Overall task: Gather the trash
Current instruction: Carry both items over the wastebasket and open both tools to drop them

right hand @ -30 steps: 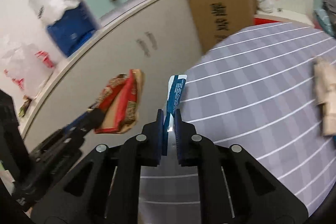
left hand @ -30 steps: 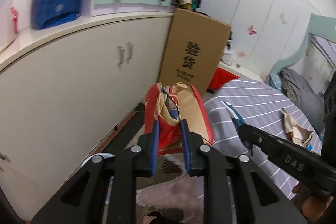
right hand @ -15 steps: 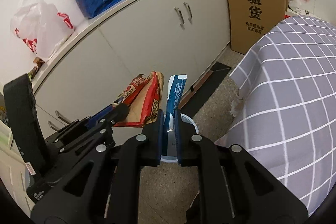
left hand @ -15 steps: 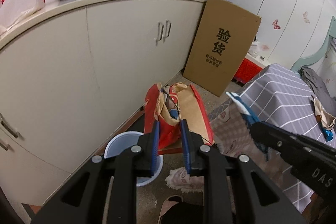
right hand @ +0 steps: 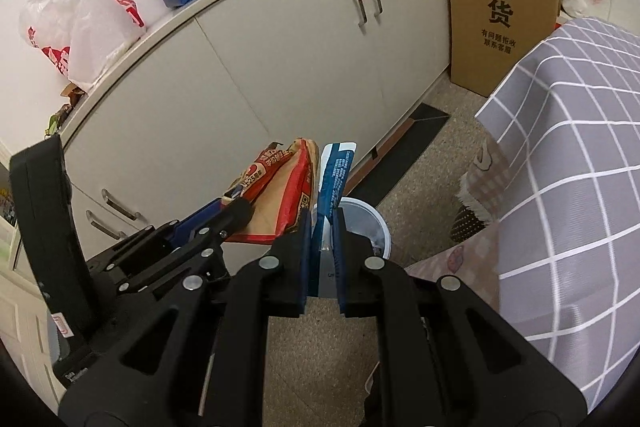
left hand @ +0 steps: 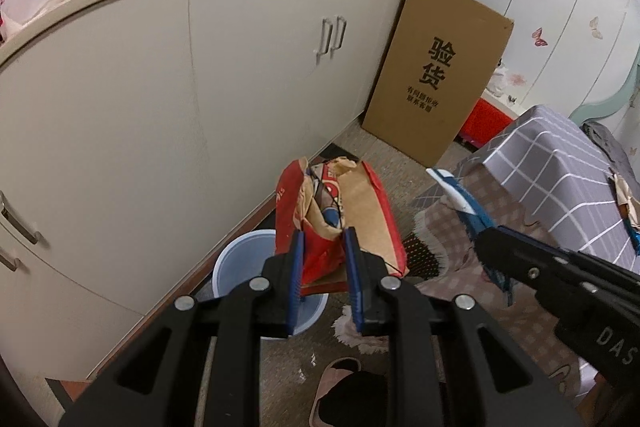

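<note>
trash over the bin

trash is in both grippers. the left gripper point(left hand: 322, 247) is clamped on a red and brown paper bag point(left hand: 340, 211), crumpled and torn open at the top. the right gripper point(right hand: 323, 227) pinches a flat blue and white wrapper point(right hand: 334, 179) narrowly between its pads, the wrapper standing up past the fingertips.

what has changed in the last second: both views have swung off the checked bed point(right hand: 568, 131), which was ahead of the grippers, toward the floor by the cabinet point(left hand: 200, 99). a pale blue bin point(left hand: 236, 259) that was out of sight is now in both views, just below and beyond the left gripper, partly hidden by the bag. from the right wrist its rim point(right hand: 376, 223) sits just ahead of the fingertips, right of the wrapper.

judging by this, the carry is nearly done and dropping comes next. the bag looks wide against the bin's mouth, so it may catch the rim. more scraps point(left hand: 624, 199) lie on the bed, far right of the left gripper.
</note>
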A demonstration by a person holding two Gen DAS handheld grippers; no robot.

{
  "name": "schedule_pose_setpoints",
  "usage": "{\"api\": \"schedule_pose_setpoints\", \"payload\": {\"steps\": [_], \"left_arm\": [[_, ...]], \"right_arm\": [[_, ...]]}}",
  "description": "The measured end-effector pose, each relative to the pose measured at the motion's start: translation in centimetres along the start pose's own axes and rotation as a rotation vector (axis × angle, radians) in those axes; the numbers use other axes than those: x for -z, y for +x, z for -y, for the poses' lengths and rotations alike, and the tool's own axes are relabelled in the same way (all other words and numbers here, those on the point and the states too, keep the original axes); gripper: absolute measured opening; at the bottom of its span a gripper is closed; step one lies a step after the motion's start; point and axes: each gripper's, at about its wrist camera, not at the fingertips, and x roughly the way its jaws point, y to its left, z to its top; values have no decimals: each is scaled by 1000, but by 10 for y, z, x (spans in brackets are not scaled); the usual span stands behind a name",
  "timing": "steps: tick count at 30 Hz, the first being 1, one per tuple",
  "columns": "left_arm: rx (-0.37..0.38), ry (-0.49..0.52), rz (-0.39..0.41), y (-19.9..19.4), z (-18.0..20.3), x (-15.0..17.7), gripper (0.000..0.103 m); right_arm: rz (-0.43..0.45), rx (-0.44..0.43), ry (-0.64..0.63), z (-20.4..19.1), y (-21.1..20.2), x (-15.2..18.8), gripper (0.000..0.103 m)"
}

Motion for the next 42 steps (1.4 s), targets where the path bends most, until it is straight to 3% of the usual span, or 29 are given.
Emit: {"api": "schedule_pose_setpoints", "payload": {"steps": [25, 42], "left_arm": [[-57, -61, -169, 80, -39, 16, 19], [-103, -152, -206, 98, -80, 30, 19]], "right_arm": [[-94, -1, -27, -5, 74, 5, 11], [-139, -22, -71, -13, 125, 9, 11]]}}
